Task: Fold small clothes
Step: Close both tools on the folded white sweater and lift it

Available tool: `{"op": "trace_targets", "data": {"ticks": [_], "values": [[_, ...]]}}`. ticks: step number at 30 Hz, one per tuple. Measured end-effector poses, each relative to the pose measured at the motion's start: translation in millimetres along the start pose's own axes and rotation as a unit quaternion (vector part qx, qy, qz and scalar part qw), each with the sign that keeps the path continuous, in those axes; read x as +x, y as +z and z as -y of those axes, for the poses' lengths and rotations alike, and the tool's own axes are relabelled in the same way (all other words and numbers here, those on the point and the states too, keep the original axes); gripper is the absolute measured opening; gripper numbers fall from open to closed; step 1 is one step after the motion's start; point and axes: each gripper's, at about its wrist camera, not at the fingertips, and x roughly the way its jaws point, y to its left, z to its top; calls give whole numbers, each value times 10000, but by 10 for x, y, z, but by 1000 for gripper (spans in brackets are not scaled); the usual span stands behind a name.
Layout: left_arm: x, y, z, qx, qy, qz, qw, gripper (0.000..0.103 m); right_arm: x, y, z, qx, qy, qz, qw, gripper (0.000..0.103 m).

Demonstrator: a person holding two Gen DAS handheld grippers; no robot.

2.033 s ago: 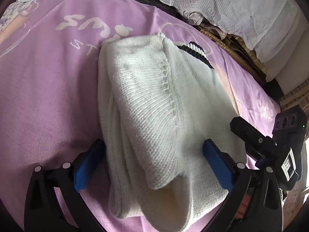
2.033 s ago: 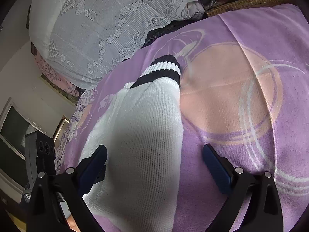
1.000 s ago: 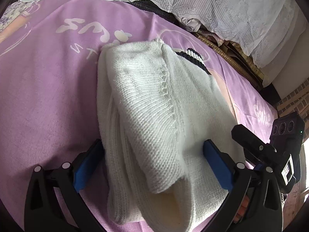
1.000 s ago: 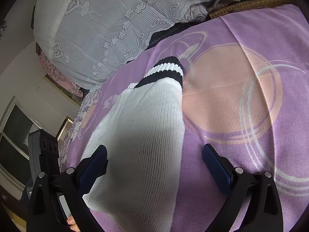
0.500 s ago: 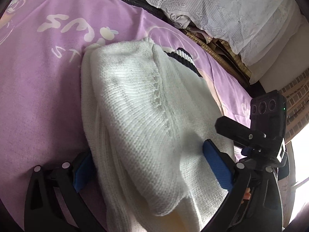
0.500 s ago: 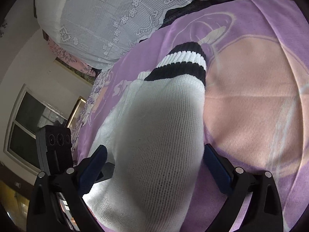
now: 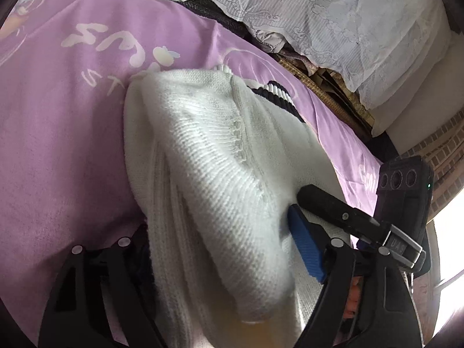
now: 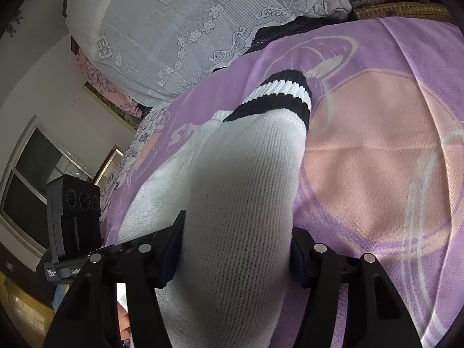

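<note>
A white knit sweater [image 7: 220, 156] with a black-and-white striped hem [image 7: 275, 92] lies folded lengthwise on the purple bedspread [image 7: 63, 133]. My left gripper [image 7: 220, 240] is shut on the near end of the sweater, the thick knit bunched between its blue pads. My right gripper [image 8: 236, 246] is shut on the sweater [image 8: 243, 191] too, the fabric squeezed between its fingers. The striped hem [image 8: 278, 95] lies at the far end. The other gripper shows in each view, close beside.
White lace-covered bedding [image 8: 179, 14] is piled at the head of the bed. A woven mat edge [image 7: 324, 95] runs along the bed's far side. A window [image 8: 32, 171] and framed picture stand at the left in the right wrist view.
Both grippers closed in from wide open onto the near end of the sweater. They also moved closer to each other and forward over the garment.
</note>
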Motion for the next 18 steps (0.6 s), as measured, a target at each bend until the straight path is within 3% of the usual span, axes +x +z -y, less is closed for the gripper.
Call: {"op": "trace_targets", "data": {"ticks": [3, 8, 12, 18], "values": [[5, -13, 42, 91, 84, 31, 9999, 76, 48, 4, 53, 166, 98, -34, 9998, 63], [-106, -90, 266, 583, 465, 392, 9964, 57, -1, -41, -14, 71, -11, 166, 9998, 60], [-161, -181, 506, 1107, 951, 656, 9871, 54, -103, -79, -38, 9, 11, 340, 9994, 56], [-218, -254, 642, 1381, 1134, 771, 9809, 52, -233, -143, -67, -34, -24, 477, 9989, 56]]}}
